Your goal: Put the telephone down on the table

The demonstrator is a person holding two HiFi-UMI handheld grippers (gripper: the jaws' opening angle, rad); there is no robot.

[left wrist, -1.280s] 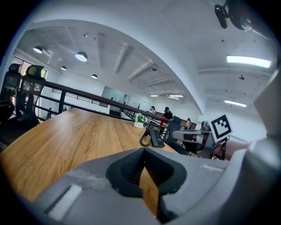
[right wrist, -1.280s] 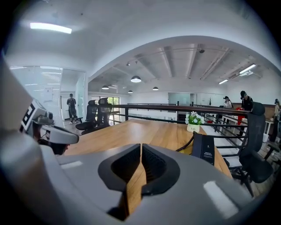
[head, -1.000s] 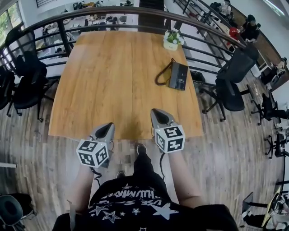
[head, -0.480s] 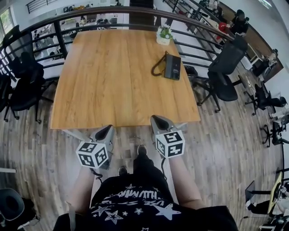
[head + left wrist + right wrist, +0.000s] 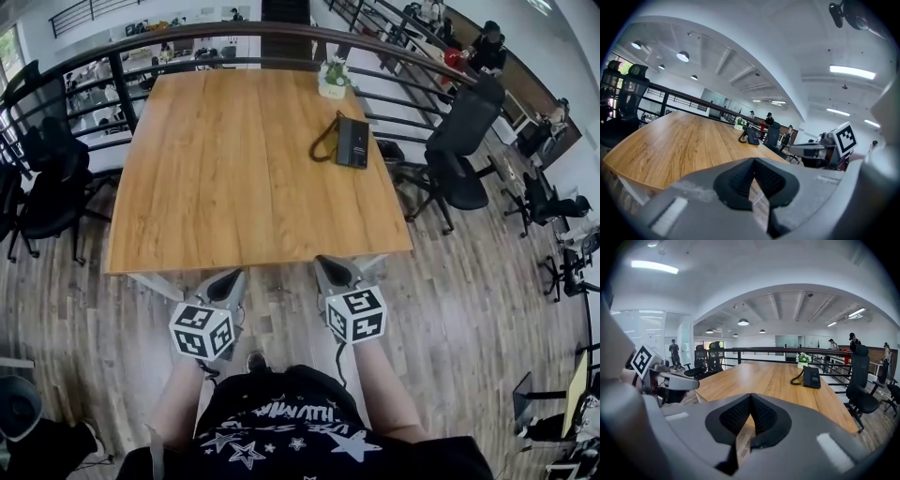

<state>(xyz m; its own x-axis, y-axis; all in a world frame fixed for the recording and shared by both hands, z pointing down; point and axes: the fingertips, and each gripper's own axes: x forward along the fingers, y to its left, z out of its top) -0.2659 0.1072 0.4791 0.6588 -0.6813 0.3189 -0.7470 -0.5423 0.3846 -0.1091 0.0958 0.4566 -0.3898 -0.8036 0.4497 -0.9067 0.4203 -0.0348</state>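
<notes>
**Telephone far across the table, both grippers empty**

Nearest us, the left gripper (image 5: 232,276) and right gripper (image 5: 329,263) hang just off the near edge of the table (image 5: 225,178), over the floor. Each gripper view shows its jaws pressed together with nothing between them. The wood ahead lies bare. The telephone (image 5: 352,142) lies flat near the far right corner. Its cord (image 5: 322,148) is looped at its left, a plant (image 5: 331,79) stands just beyond it, and the railing (image 5: 403,58) runs behind.

We judge that either the set is already down or no lift has begun. If we are to handle it, we should walk round the right side rather than stretch across. We should open the right jaws before arriving and take the body across its narrow width. The cord must not drag, and the set should go down flat, clear of plant and edge.
</notes>
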